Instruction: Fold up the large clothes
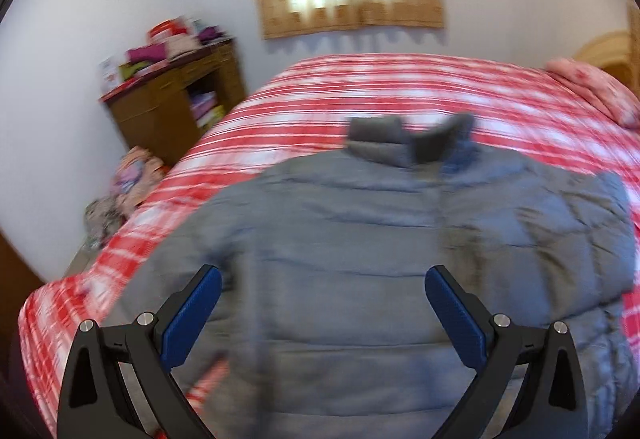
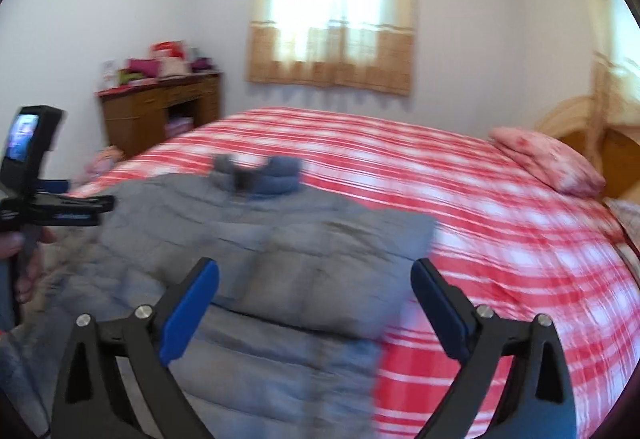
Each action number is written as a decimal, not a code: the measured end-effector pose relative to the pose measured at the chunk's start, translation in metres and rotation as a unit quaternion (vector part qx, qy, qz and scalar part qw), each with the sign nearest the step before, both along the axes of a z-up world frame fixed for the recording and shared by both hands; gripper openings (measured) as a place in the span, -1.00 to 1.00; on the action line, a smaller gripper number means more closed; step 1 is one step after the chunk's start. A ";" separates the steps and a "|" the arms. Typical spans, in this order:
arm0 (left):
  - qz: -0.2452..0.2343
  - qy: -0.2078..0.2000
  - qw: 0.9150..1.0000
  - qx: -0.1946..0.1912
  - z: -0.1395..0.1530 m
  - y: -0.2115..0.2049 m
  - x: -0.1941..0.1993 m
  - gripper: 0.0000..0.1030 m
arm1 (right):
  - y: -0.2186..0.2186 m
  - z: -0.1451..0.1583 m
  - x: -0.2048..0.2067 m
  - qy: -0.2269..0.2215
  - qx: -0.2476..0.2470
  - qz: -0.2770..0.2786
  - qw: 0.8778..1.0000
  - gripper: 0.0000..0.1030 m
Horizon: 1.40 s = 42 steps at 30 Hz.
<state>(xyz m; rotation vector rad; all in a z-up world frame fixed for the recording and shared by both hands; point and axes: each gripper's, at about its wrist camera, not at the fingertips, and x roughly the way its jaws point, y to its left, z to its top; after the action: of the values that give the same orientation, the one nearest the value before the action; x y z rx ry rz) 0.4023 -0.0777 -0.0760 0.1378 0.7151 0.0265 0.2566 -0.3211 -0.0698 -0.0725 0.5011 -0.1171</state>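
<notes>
A grey quilted puffer jacket [image 1: 360, 239] lies flat on the red-and-white plaid bed [image 1: 380, 87], collar away from me. Its right sleeve is folded across the body [image 2: 332, 271]. My left gripper [image 1: 322, 283] is open and empty above the jacket's lower left part. My right gripper [image 2: 314, 279] is open and empty above the folded sleeve near the jacket's right edge. The left gripper also shows at the far left of the right wrist view [image 2: 80, 209], held by a hand above the jacket's left side. Both views are blurred.
A wooden desk [image 1: 176, 107] piled with clothes and boxes stands by the wall left of the bed. More clothes lie on the floor beside it [image 1: 128, 183]. A pink pillow [image 2: 552, 163] lies at the right by the headboard. A curtained window [image 2: 336, 19] is behind.
</notes>
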 end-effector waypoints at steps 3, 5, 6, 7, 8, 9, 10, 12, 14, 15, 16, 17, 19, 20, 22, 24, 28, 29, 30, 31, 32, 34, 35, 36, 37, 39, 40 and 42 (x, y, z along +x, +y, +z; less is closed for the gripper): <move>-0.044 0.017 0.999 -0.015 -0.006 -0.037 0.006 0.98 | -0.033 -0.021 0.001 0.025 0.014 -0.041 0.999 0.92; -0.058 0.034 0.998 -0.021 -0.016 -0.057 0.016 0.98 | -0.050 -0.041 0.002 0.041 0.018 -0.066 0.997 0.92; -0.067 0.042 0.997 -0.021 -0.023 -0.067 0.023 0.98 | -0.054 -0.044 -0.001 0.045 0.018 -0.073 0.996 0.92; -0.077 0.051 0.996 -0.022 -0.030 -0.075 0.030 0.98 | -0.059 -0.052 -0.002 0.052 0.017 -0.082 0.995 0.92; -0.087 0.071 0.993 -0.028 -0.042 -0.084 0.038 0.97 | -0.062 -0.061 -0.003 0.060 0.017 -0.090 0.994 0.92; -0.092 0.082 0.992 -0.032 -0.050 -0.091 0.043 0.93 | -0.066 -0.065 -0.005 0.065 0.018 -0.094 0.993 0.92; -0.100 0.092 0.990 -0.039 -0.058 -0.097 0.047 0.53 | -0.068 -0.072 -0.005 0.077 0.021 -0.096 0.992 0.92; -0.121 0.117 0.984 -0.053 -0.069 -0.108 0.053 -0.40 | -0.074 -0.078 -0.005 0.103 0.026 -0.097 0.990 0.92; -0.118 0.100 0.987 -0.043 -0.064 -0.111 0.049 -0.73 | -0.072 -0.078 -0.002 0.113 0.021 -0.102 0.988 0.92; -0.111 0.084 0.990 -0.033 -0.059 -0.112 0.044 -0.77 | -0.071 -0.079 -0.002 0.117 0.015 -0.103 0.988 0.92; -0.106 0.062 0.992 -0.027 -0.048 -0.109 0.038 -0.77 | -0.070 -0.080 -0.002 0.119 0.010 -0.103 0.988 0.92; -0.106 0.048 0.993 -0.027 -0.040 -0.104 0.034 -0.77 | -0.066 -0.081 -0.001 0.121 0.003 -0.102 0.987 0.92; -0.098 0.014 0.995 -0.024 -0.019 -0.089 0.022 -0.77 | -0.062 -0.082 0.000 0.122 -0.009 -0.105 0.987 0.92; -0.096 0.002 0.995 -0.019 -0.011 -0.082 0.018 -0.77 | -0.059 -0.082 0.000 0.122 -0.016 -0.105 0.987 0.92; -0.087 -0.024 0.996 -0.013 0.005 -0.061 0.009 -0.77 | -0.060 -0.085 0.001 0.122 -0.024 -0.104 0.987 0.92; -0.077 -0.034 0.996 -0.006 0.011 -0.043 0.004 -0.77 | -0.059 -0.087 0.000 0.123 -0.030 -0.106 0.986 0.94; -0.054 -0.024 0.998 0.032 -0.008 -0.023 0.004 -0.77 | -0.060 -0.090 0.002 0.130 -0.032 -0.110 0.985 0.95; -0.049 -0.017 0.998 0.039 -0.016 -0.021 0.003 -0.77 | -0.060 -0.091 0.003 0.131 -0.033 -0.110 0.985 0.95; -0.046 -0.006 0.998 0.045 -0.026 -0.018 0.002 -0.77 | -0.060 -0.092 0.003 0.134 -0.036 -0.111 0.984 0.95; -0.039 0.006 0.998 0.055 -0.037 -0.017 0.003 -0.77 | -0.059 -0.093 0.004 0.136 -0.039 -0.112 0.984 0.95; -0.029 0.016 0.997 0.063 -0.051 -0.016 0.003 -0.76 | -0.059 -0.093 0.004 0.138 -0.041 -0.112 0.983 0.95; -0.024 0.027 0.997 0.070 -0.064 -0.015 0.005 -0.73 | -0.059 -0.093 0.005 0.140 -0.044 -0.112 0.983 0.95; -0.021 0.028 0.996 0.077 -0.067 -0.017 0.005 -0.69 | -0.059 -0.093 0.005 0.141 -0.042 -0.110 0.983 0.95; -0.019 0.026 0.996 0.077 -0.066 -0.017 0.005 -0.66 | -0.060 -0.093 0.005 0.144 -0.033 -0.100 0.984 0.95; -0.017 0.023 0.997 0.074 -0.063 -0.015 0.005 -0.62 | -0.062 -0.092 0.005 0.146 -0.020 -0.089 0.985 0.95; -0.015 0.003 0.998 0.060 -0.047 -0.009 0.002 -0.51 | -0.070 -0.085 0.001 0.151 0.020 -0.068 0.986 0.95; -0.008 -0.014 0.998 0.060 -0.037 -0.004 -0.001 -0.23 | -0.074 -0.080 -0.002 0.150 0.034 -0.061 0.986 0.94; 0.009 -0.056 0.996 0.070 -0.018 0.004 -0.007 0.52 | -0.080 -0.062 -0.007 0.140 0.052 -0.049 0.988 0.88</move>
<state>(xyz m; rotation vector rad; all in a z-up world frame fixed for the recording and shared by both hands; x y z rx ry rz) 0.3956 -0.0738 -0.0945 0.2611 0.6025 0.1016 0.2494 -0.4016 -0.1318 0.0381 0.7918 -0.1786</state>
